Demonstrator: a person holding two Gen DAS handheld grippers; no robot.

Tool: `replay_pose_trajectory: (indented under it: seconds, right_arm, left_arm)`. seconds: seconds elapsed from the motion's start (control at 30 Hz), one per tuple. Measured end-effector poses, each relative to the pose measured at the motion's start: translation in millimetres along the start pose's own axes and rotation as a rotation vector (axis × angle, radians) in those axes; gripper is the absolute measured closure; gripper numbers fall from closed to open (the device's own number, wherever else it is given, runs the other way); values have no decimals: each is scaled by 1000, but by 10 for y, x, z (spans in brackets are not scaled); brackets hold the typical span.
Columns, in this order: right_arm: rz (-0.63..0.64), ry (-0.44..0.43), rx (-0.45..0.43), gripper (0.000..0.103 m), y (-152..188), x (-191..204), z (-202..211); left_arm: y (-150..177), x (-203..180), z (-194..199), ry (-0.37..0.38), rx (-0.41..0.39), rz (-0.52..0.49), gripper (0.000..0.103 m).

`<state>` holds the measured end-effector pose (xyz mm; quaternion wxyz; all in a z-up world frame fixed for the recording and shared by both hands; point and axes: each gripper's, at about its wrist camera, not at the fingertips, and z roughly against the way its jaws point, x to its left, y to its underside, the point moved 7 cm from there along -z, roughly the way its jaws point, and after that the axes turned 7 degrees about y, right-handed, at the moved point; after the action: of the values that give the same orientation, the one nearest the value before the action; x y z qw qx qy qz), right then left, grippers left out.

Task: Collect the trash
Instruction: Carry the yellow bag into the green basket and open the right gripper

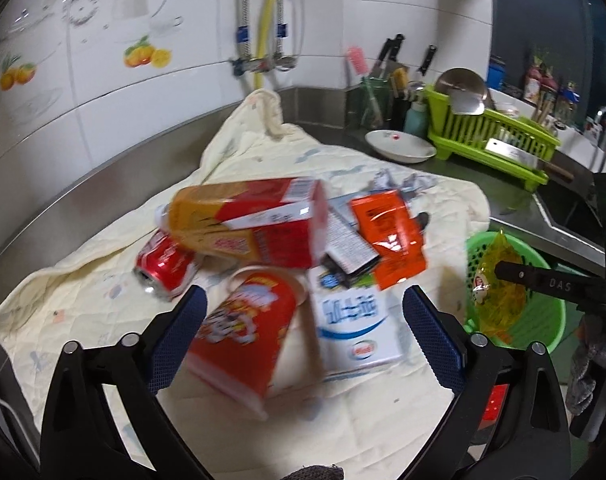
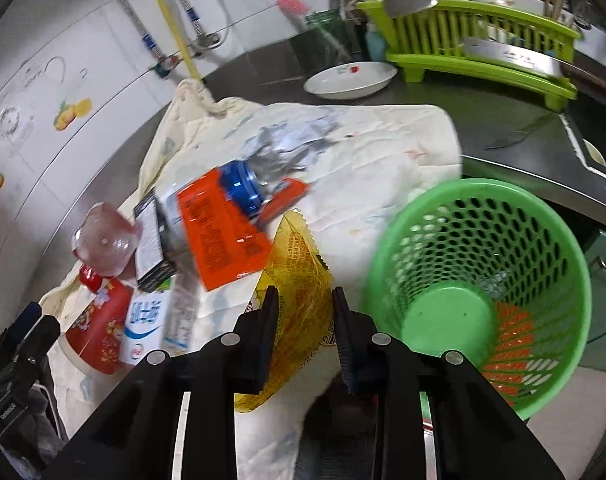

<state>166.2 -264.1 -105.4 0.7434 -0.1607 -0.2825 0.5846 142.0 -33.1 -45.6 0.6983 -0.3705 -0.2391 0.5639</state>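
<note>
Over the green basket (image 2: 543,240) side of the worktop, my right claw (image 2: 303,300) is pinched on a yellow wrapper (image 2: 299,264). Left claw (image 1: 303,304) gapes wide, empty, above the red paper cup (image 1: 243,336) and milk carton (image 1: 351,320) on the cloth (image 1: 83,300).

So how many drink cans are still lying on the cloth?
2 that I can see. A red can lies at the pile's left, under the red and yellow carton. A blue can lies behind the orange wrapper. The pile may hide more.
</note>
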Motion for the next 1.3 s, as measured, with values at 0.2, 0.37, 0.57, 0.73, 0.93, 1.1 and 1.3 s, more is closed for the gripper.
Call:
replay_pose_trajectory:
  seconds: [0.2, 0.37, 0.57, 0.73, 0.93, 1.1, 1.3]
  right_arm:
    - [0, 37, -15, 77, 8, -248, 23]
    - [-25, 60, -13, 77, 8, -461, -5]
    - [-37, 127, -21, 77, 19, -730, -11]
    - [-61, 191, -7, 76, 28, -1006, -82]
    - [-38, 292, 21, 76, 58, -1252, -243]
    - [-29, 333, 55, 76, 113, -1385, -456]
    - [-36, 327, 71, 60, 135, -1401, -588]
  left_arm:
    - [35, 113, -28, -43, 11, 10, 10]
    - [80, 260, -30, -67, 31, -27, 11]
    - [188, 414, -174, -69, 97, -87, 9]
    - [299, 537, -370, -28, 166, -85, 9]
    - [351, 673, -544, -8, 223, -64, 10]
    - [391, 707, -671, 6, 269, -74, 20]
    - [427, 680, -692, 39, 284, -73, 32]
